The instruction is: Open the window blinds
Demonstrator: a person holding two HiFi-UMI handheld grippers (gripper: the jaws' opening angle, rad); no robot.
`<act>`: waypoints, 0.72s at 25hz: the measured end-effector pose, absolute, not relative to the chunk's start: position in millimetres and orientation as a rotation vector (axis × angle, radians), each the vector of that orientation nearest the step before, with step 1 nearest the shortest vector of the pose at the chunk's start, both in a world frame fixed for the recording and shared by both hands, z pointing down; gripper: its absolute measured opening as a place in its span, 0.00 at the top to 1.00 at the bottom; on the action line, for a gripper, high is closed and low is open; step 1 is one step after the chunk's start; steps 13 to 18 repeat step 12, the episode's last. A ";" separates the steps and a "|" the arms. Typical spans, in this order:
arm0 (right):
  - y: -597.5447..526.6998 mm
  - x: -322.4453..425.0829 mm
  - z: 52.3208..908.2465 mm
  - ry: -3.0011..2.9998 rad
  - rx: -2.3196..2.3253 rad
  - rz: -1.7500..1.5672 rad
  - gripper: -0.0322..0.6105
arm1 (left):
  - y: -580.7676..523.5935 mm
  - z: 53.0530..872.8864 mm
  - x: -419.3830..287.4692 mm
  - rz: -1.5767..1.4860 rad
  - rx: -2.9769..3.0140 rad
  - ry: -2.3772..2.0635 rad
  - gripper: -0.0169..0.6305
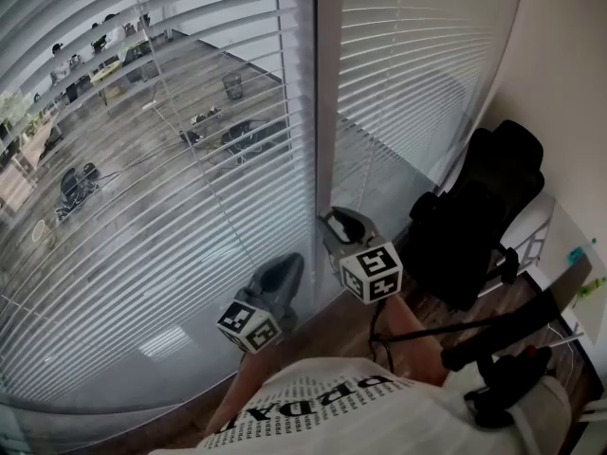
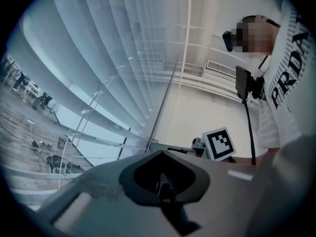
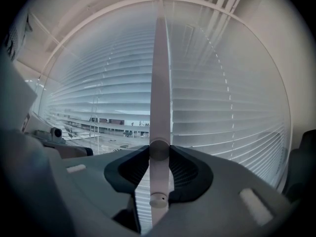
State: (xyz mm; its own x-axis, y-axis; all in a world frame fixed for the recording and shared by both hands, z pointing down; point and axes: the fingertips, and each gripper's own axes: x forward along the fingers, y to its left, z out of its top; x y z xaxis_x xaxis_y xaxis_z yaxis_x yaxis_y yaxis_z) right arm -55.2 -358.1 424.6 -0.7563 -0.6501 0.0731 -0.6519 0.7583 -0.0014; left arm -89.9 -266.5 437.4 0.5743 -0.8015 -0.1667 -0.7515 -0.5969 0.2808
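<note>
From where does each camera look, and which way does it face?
Head view: on the person's head, steeply down at the blinds; left hand-held gripper, right hand-held gripper, shirt show.
Left gripper view: on that gripper, along shut jaws toward the blinds; shirt shows.
Right gripper view: on that gripper, along jaws clamping the wand, toward blinds.
All share the blinds.

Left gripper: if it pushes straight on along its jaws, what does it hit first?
Most likely the left blind, at its lower slats close by the mullion. Nothing shows between them and the left gripper, though depth is hard to judge.
</note>
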 end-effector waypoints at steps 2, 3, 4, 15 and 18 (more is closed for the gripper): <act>-358.3 -55.6 425.0 -2.882 1.070 0.038 0.75 | -267.1 438.2 -89.9 -0.413 2.626 -1.308 0.98; -358.4 -55.5 425.1 -2.881 1.069 0.037 0.75 | -267.4 438.3 -89.6 -0.412 2.627 -1.307 0.98; -358.5 -55.0 425.0 -2.880 1.069 0.035 0.75 | -267.6 438.2 -88.9 -0.412 2.629 -1.305 0.98; -346.6 -52.2 431.0 -2.874 1.070 0.027 0.75 | -256.0 443.8 -86.9 -0.411 2.627 -1.306 0.98; -346.6 -52.2 431.0 -2.874 1.070 0.027 0.75 | -256.0 443.8 -86.9 -0.411 2.627 -1.306 0.98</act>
